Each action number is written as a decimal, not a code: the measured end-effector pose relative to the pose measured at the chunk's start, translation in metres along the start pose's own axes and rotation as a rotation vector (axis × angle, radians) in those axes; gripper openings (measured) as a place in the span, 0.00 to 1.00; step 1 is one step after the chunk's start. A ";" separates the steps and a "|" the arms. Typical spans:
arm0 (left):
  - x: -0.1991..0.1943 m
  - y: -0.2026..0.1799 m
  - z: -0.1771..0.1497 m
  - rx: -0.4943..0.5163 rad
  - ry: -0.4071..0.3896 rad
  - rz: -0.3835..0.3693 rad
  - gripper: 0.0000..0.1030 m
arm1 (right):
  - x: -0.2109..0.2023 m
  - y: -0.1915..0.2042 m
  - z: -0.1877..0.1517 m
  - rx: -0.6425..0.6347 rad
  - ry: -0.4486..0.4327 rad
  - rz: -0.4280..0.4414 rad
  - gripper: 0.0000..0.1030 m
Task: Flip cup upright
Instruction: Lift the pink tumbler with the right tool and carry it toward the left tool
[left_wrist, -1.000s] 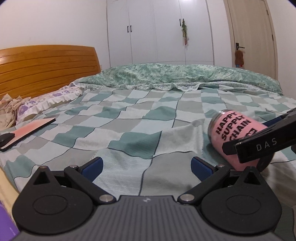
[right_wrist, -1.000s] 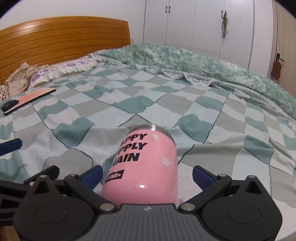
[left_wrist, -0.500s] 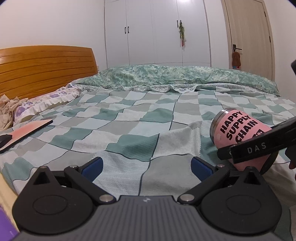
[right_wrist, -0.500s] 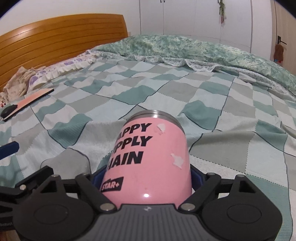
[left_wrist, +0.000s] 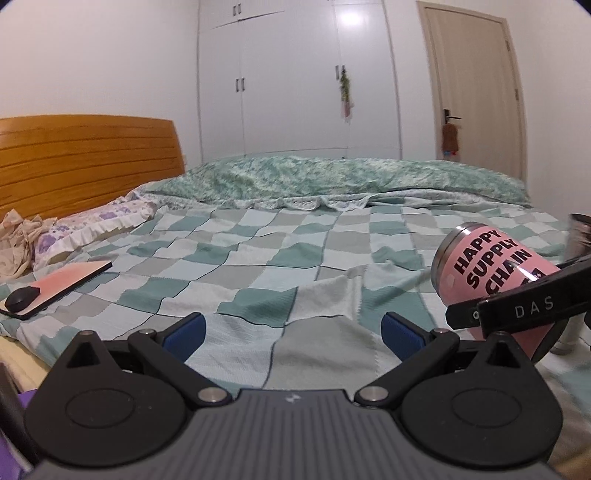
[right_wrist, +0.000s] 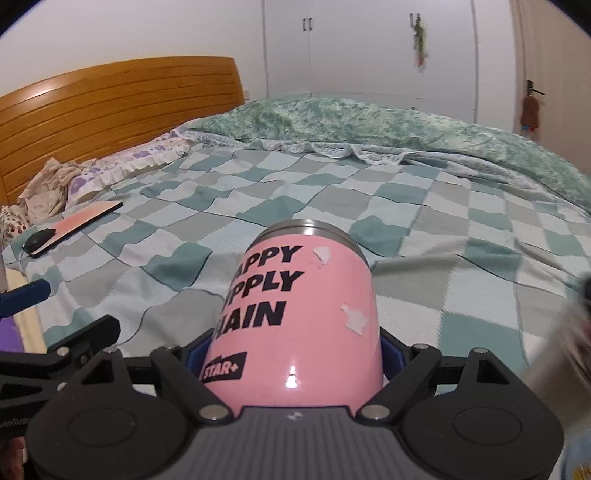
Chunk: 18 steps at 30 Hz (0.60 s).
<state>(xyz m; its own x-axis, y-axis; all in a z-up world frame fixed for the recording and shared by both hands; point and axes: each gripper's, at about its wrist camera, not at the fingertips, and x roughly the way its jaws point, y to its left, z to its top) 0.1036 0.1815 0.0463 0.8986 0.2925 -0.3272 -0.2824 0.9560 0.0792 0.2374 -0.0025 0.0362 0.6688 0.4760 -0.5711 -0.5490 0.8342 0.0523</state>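
Note:
A pink cup (right_wrist: 299, 314) with black lettering and a steel rim is held between the blue pads of my right gripper (right_wrist: 291, 360), which is shut on its body. The cup points away from the camera, steel end forward, tilted up off the checked bedspread (right_wrist: 424, 229). In the left wrist view the same cup (left_wrist: 491, 266) shows at the right, with the right gripper's black finger (left_wrist: 517, 302) across it. My left gripper (left_wrist: 293, 328) is open and empty, low over the bedspread, to the left of the cup.
A pink-topped board with a black mouse (left_wrist: 22, 299) on it lies at the bed's left edge. Pillows (left_wrist: 92, 225) and a wooden headboard (left_wrist: 85, 158) are at the far left. A green quilt (left_wrist: 332, 177) lies across the far side. A blurred object (right_wrist: 565, 354) is at the right.
My right gripper closed on the pink cup and lifted it, tilting its steel end upward. The left gripper stayed open and rose slightly.

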 end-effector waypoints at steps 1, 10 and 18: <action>-0.006 -0.002 -0.001 0.008 -0.002 -0.008 1.00 | -0.008 0.000 -0.004 0.010 -0.001 -0.009 0.83; -0.036 -0.015 -0.021 0.056 -0.004 -0.120 1.00 | -0.062 -0.002 -0.052 0.093 0.029 -0.114 0.83; -0.046 -0.014 -0.044 0.088 0.022 -0.164 1.00 | -0.071 0.000 -0.078 0.149 0.059 -0.174 0.83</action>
<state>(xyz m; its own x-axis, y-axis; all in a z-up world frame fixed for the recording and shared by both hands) 0.0515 0.1538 0.0193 0.9223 0.1329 -0.3628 -0.1014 0.9893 0.1047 0.1509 -0.0584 0.0132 0.7139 0.3082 -0.6288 -0.3449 0.9362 0.0673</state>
